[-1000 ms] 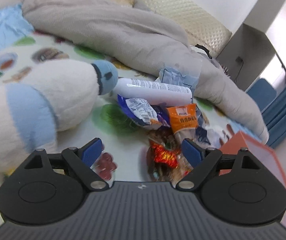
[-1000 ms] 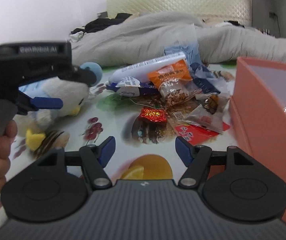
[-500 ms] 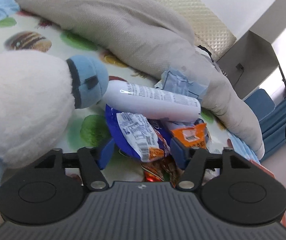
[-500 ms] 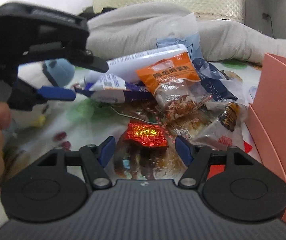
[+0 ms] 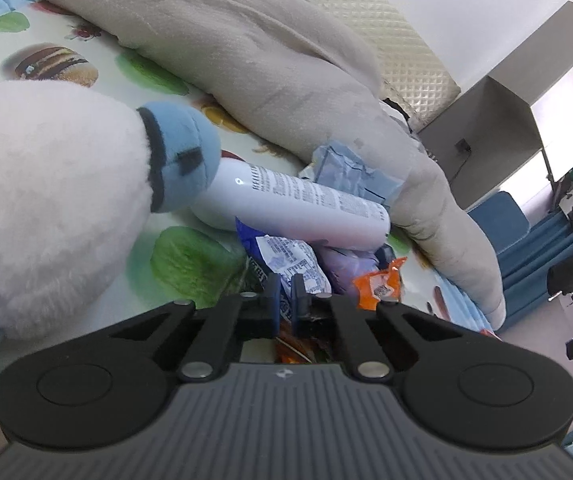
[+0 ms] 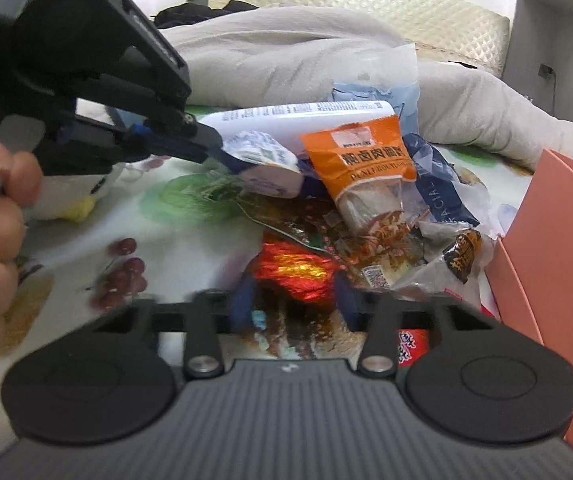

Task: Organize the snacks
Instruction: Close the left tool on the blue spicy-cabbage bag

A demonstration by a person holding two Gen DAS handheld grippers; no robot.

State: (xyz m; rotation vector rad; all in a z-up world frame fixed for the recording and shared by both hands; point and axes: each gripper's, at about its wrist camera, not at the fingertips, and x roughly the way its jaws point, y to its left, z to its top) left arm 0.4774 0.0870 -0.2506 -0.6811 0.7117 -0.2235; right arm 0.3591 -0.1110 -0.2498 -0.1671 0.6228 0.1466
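Note:
A pile of snacks lies on a printed bedsheet. My left gripper (image 5: 284, 300) is shut on the edge of a blue-and-white snack packet (image 5: 292, 266); the right wrist view shows it too (image 6: 206, 148), pinching that packet (image 6: 262, 160). My right gripper (image 6: 292, 302) is partly closed, its blurred fingers on either side of a red foil snack (image 6: 294, 272). An orange packet (image 6: 362, 160) leans on the pile beside a white tube (image 5: 298, 208). A pink box (image 6: 558, 232) stands at the right.
A white and blue plush toy (image 5: 58, 184) lies left of the pile. A grey blanket (image 5: 254, 64) is bunched behind it, with a light blue bag (image 5: 350, 176) against it. More clear wrapped snacks (image 6: 446, 256) lie by the box.
My left gripper moved in and shut on the blue-and-white packet. My right gripper moved forward to the red foil snack and its fingers are narrowing around it.

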